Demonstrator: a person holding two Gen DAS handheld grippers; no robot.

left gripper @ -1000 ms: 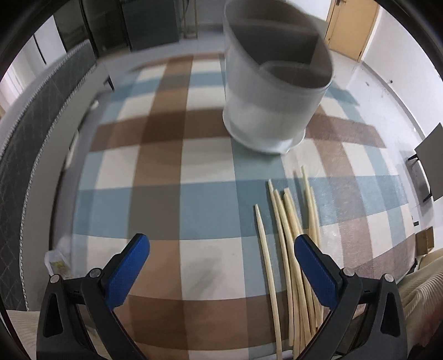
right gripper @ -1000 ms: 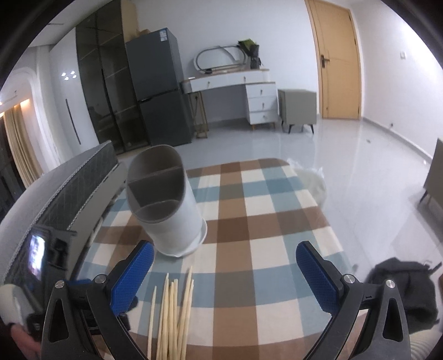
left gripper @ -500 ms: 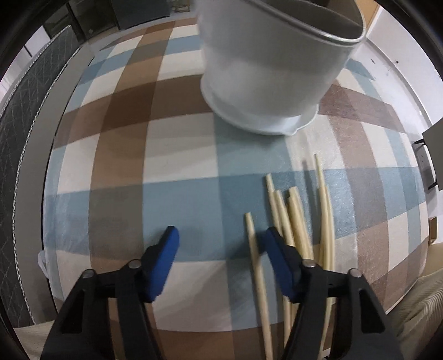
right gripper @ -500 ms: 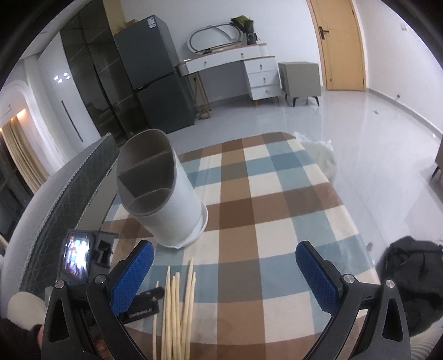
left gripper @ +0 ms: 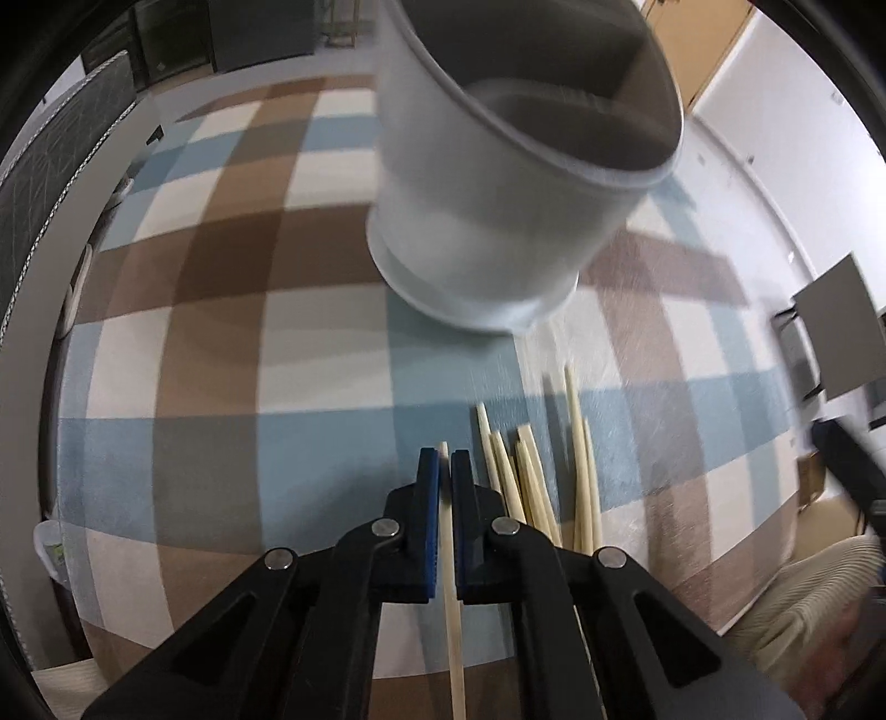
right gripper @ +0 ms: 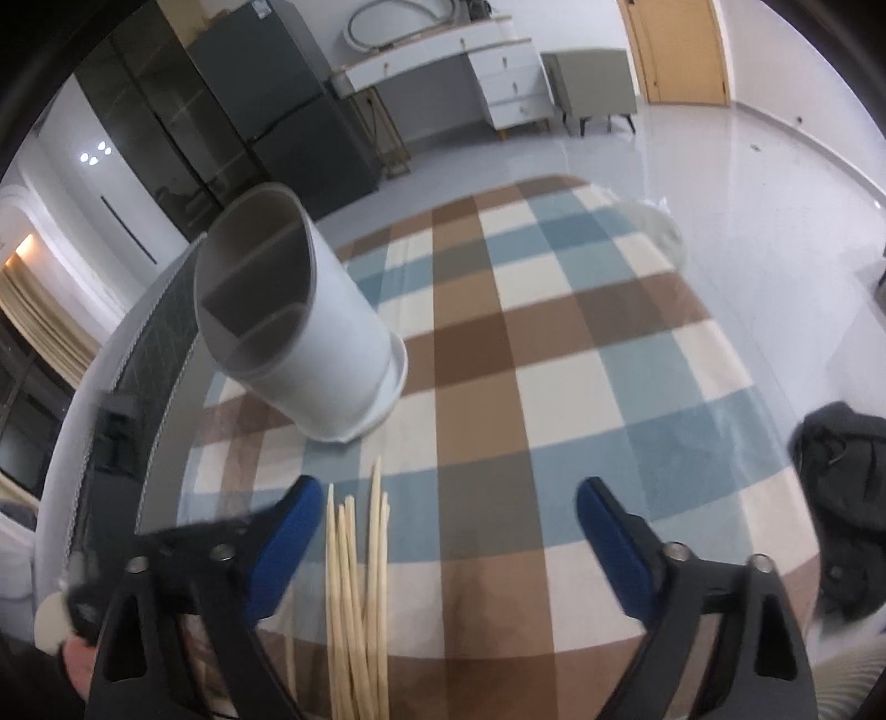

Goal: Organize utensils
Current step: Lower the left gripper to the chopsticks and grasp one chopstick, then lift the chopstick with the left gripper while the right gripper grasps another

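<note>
Clamping shut since a second ago, the left hand-held gripper (left gripper: 446, 462) now pinches one pale wooden chopstick (left gripper: 449, 565), apart from the loose chopsticks (left gripper: 531, 482) near the white cylindrical holder (left gripper: 498, 199) on the checked tabletop (left gripper: 221, 332). In the right view, the right hand-held gripper (right gripper: 448, 515) has dipped lower, its blue ribbed jaws closing over the slender chopsticks (right gripper: 354, 581), not pressing them.

A home, by the look of it: a dark fridge (right gripper: 288, 94) stands beside a white dresser (right gripper: 487, 72), a wooden door (right gripper: 684, 50) opens off the glossy tiled floor (right gripper: 747, 210), and a checked cloth (right gripper: 498, 354) covers the counter.
</note>
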